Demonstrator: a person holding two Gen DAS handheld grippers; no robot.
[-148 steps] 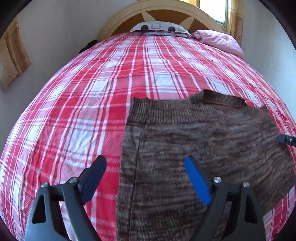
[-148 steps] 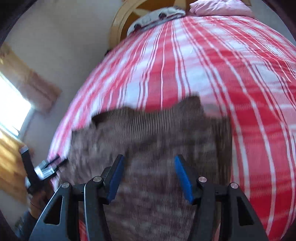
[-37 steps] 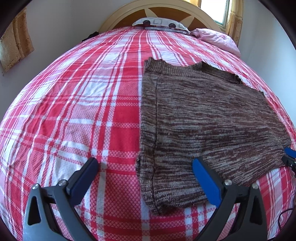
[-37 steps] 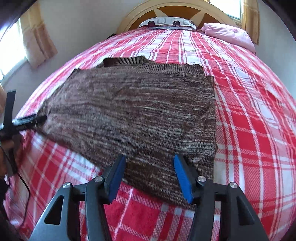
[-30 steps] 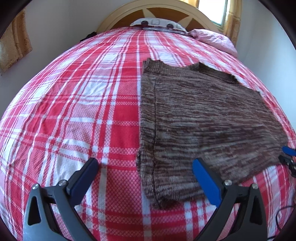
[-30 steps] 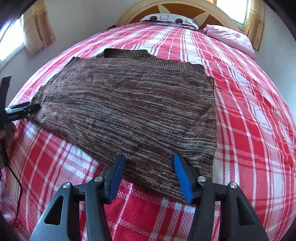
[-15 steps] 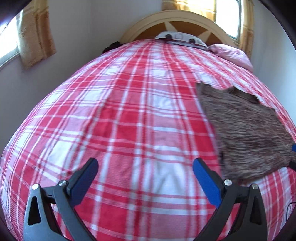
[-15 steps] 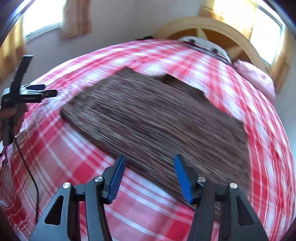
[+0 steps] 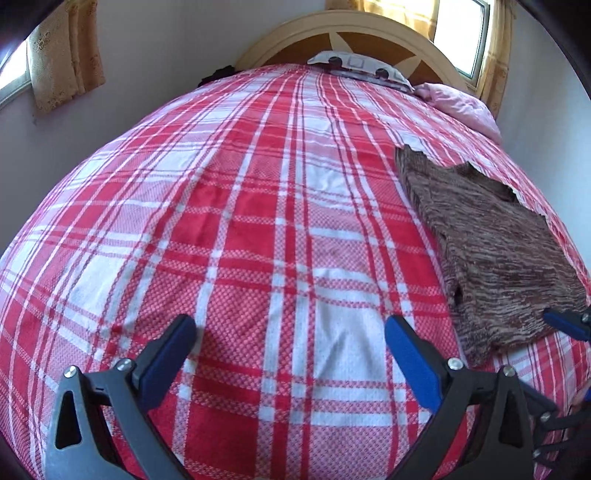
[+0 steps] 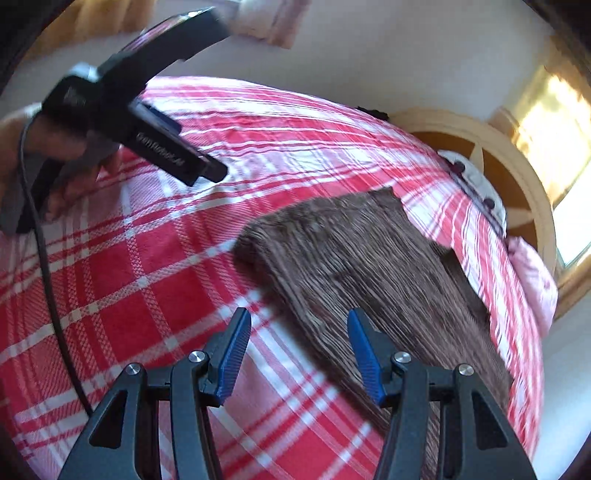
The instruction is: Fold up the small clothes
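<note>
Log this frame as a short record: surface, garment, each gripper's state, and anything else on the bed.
surface: bed with red and white plaid cover
garment: brown knit sweater, lying flat on the cover, no gripper touching it
left gripper: open, empty, over bare cover
right gripper: open, empty, above the sweater's near edge
other: pink pillow and patterned pillow by the headboard

The folded sweater (image 9: 491, 251) lies flat on the bed (image 9: 258, 221), off to the right of my left tongs (image 9: 288, 350), which hang over bare bedspread. My right tongs (image 10: 299, 354) hang above the sweater's near edge. At the far end, two pillows (image 9: 362, 70) rest against the headboard (image 9: 354, 33).
</note>
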